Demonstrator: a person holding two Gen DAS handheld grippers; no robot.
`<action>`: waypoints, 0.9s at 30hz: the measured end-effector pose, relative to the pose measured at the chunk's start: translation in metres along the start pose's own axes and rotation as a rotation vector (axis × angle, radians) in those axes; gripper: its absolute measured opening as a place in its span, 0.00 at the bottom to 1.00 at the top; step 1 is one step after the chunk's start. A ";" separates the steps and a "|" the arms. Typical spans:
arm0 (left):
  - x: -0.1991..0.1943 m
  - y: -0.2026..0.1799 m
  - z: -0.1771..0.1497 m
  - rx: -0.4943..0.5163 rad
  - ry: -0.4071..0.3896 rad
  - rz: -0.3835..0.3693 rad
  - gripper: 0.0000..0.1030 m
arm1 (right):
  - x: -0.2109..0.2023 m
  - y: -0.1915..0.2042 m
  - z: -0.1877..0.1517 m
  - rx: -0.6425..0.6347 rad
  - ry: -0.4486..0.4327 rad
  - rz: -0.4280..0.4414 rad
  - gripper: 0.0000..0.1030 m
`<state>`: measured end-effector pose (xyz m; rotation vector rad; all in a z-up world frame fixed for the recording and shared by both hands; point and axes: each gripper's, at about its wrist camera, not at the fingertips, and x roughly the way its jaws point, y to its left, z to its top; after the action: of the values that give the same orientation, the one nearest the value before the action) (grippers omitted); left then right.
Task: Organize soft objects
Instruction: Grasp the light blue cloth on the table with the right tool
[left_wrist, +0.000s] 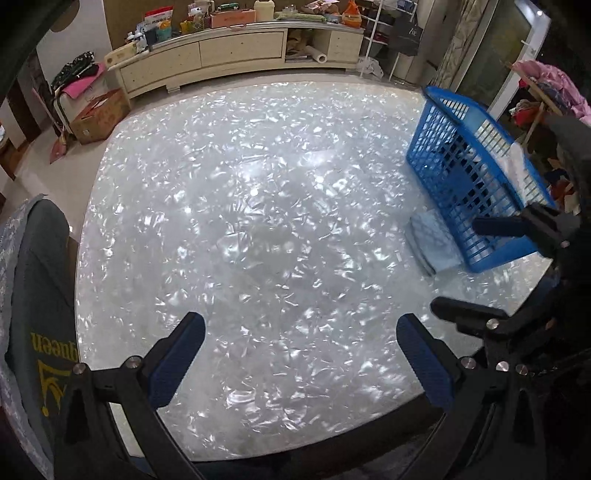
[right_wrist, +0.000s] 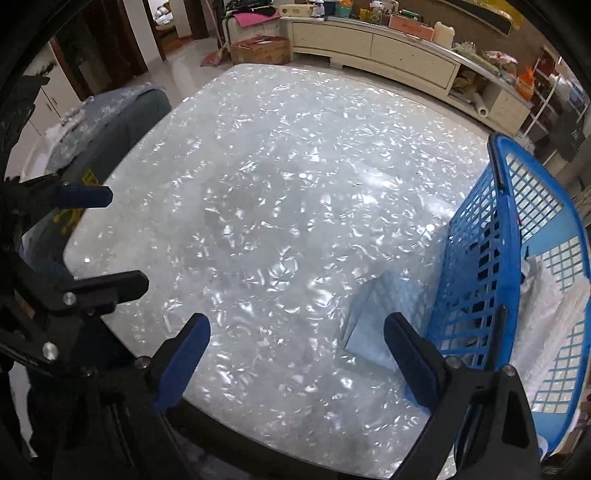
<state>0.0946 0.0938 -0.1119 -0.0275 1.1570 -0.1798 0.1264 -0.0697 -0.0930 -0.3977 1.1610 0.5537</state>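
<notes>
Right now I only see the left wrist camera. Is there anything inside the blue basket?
Observer: Yes. The right wrist view looks into the blue basket: a white cloth lies piled inside.
Operator: Is the other grabber holding something?
Observer: No. The right gripper is open, with nothing between its pads.
Operator: What's in front of it?
Observer: In that view its right finger overlaps the near corner of the folded light blue cloth, which lies on the table right beside the basket.
</notes>
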 end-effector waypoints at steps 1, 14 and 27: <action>0.004 0.000 -0.001 0.001 0.003 0.005 1.00 | 0.001 0.002 0.001 -0.008 0.003 0.008 0.85; 0.050 -0.008 0.001 0.023 0.025 -0.034 1.00 | 0.057 -0.012 -0.002 0.099 0.142 -0.013 0.71; 0.083 -0.018 0.005 0.059 0.062 -0.064 1.00 | 0.092 -0.030 -0.012 0.168 0.185 -0.074 0.40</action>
<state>0.1290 0.0626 -0.1834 -0.0072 1.2131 -0.2730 0.1624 -0.0823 -0.1830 -0.3509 1.3540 0.3571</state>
